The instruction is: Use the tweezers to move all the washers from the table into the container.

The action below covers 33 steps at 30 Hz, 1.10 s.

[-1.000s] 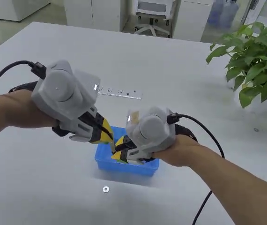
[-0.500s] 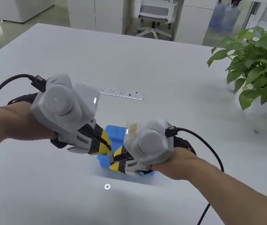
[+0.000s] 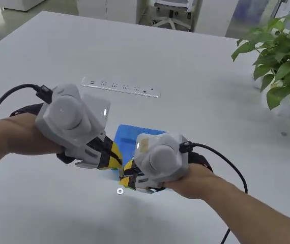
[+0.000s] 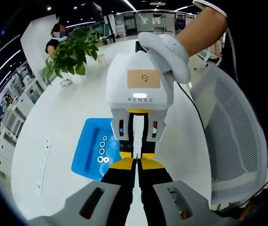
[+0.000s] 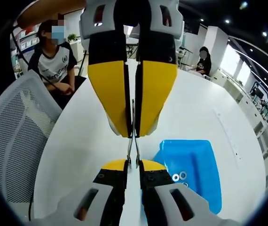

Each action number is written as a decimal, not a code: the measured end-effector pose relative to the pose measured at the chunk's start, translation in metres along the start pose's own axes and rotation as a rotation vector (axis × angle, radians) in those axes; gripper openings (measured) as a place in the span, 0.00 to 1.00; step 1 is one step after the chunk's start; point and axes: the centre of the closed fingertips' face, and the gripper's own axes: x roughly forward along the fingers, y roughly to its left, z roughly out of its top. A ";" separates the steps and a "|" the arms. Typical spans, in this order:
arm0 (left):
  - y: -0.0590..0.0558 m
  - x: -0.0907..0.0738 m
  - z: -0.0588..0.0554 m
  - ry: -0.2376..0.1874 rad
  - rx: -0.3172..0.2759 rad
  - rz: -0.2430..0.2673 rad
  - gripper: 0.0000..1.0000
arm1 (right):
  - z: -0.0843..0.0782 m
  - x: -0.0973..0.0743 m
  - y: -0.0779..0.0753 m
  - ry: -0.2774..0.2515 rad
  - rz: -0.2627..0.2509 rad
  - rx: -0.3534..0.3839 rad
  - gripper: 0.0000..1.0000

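The white desk (image 3: 196,71) carries a potted plant (image 3: 282,56) toward its far right corner; the left gripper (image 4: 135,165) and right gripper (image 5: 134,165) meet tip to tip, each clamped on the tweezers (image 5: 132,146); the blue container (image 3: 135,134), well in from the far edge, holds several washers (image 4: 102,151); one washer (image 3: 120,191) lies on the desk near it, on the person's side.

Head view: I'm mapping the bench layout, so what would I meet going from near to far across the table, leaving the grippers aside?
washer → blue container → power strip → office chair
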 end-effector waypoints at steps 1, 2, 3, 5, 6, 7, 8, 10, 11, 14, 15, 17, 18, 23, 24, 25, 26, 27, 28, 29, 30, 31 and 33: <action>-0.001 0.001 -0.001 0.000 -0.003 -0.002 0.06 | -0.001 0.001 0.001 -0.002 0.000 0.002 0.12; -0.001 0.002 -0.002 -0.001 -0.006 -0.004 0.06 | -0.002 0.002 0.001 -0.003 0.001 0.005 0.12; -0.002 0.003 -0.003 0.000 -0.010 -0.007 0.06 | -0.003 0.003 0.002 -0.005 0.004 0.009 0.12; -0.003 0.004 -0.005 0.000 -0.013 -0.009 0.06 | -0.004 0.005 0.003 -0.007 0.004 0.012 0.12; -0.004 0.005 -0.006 -0.001 -0.018 -0.012 0.06 | -0.005 0.006 0.004 -0.008 0.006 0.015 0.12; -0.005 0.006 -0.006 -0.001 -0.020 -0.014 0.06 | -0.005 0.006 0.004 -0.008 0.007 0.016 0.12; -0.006 0.007 -0.007 -0.001 -0.022 -0.016 0.06 | -0.006 0.007 0.005 -0.008 0.009 0.017 0.12; -0.006 0.009 -0.009 0.000 -0.026 -0.019 0.06 | -0.008 0.009 0.005 -0.006 0.011 0.018 0.12; -0.007 0.009 -0.009 0.000 -0.026 -0.020 0.06 | -0.009 0.010 0.006 -0.007 0.011 0.019 0.12; -0.008 0.012 -0.013 0.005 -0.031 -0.028 0.06 | -0.011 0.013 0.008 -0.008 0.017 0.024 0.12; -0.008 0.012 -0.014 0.006 -0.033 -0.031 0.06 | -0.011 0.014 0.008 -0.009 0.018 0.025 0.12; -0.009 0.013 -0.016 0.008 -0.036 -0.035 0.06 | -0.012 0.016 0.009 -0.010 0.020 0.028 0.12; -0.009 0.014 -0.017 0.008 -0.038 -0.038 0.06 | -0.012 0.017 0.010 -0.012 0.024 0.033 0.12; -0.010 0.016 -0.021 0.010 -0.048 -0.044 0.06 | -0.013 0.021 0.011 -0.012 0.031 0.037 0.12; -0.010 0.016 -0.021 0.010 -0.049 -0.046 0.06 | -0.014 0.021 0.011 -0.011 0.031 0.038 0.12; -0.010 0.017 -0.021 0.009 -0.051 -0.048 0.06 | -0.014 0.022 0.012 -0.012 0.035 0.042 0.12; -0.010 0.017 -0.022 0.009 -0.053 -0.050 0.06 | -0.015 0.022 0.012 -0.012 0.035 0.042 0.12; -0.010 0.018 -0.022 0.010 -0.053 -0.051 0.06 | -0.016 0.022 0.012 -0.010 0.036 0.042 0.12; -0.010 0.019 -0.023 0.009 -0.055 -0.052 0.06 | -0.016 0.022 0.012 -0.009 0.036 0.043 0.12; -0.010 0.019 -0.023 0.009 -0.055 -0.053 0.06 | -0.016 0.023 0.013 -0.009 0.038 0.045 0.12; -0.010 0.020 -0.023 0.009 -0.056 -0.054 0.06 | -0.017 0.023 0.013 -0.009 0.040 0.045 0.12; -0.010 0.020 -0.024 0.011 -0.056 -0.055 0.06 | -0.018 0.024 0.012 -0.008 0.040 0.045 0.12; -0.010 0.020 -0.023 0.003 -0.061 -0.055 0.06 | -0.018 0.025 0.012 -0.010 0.044 0.052 0.12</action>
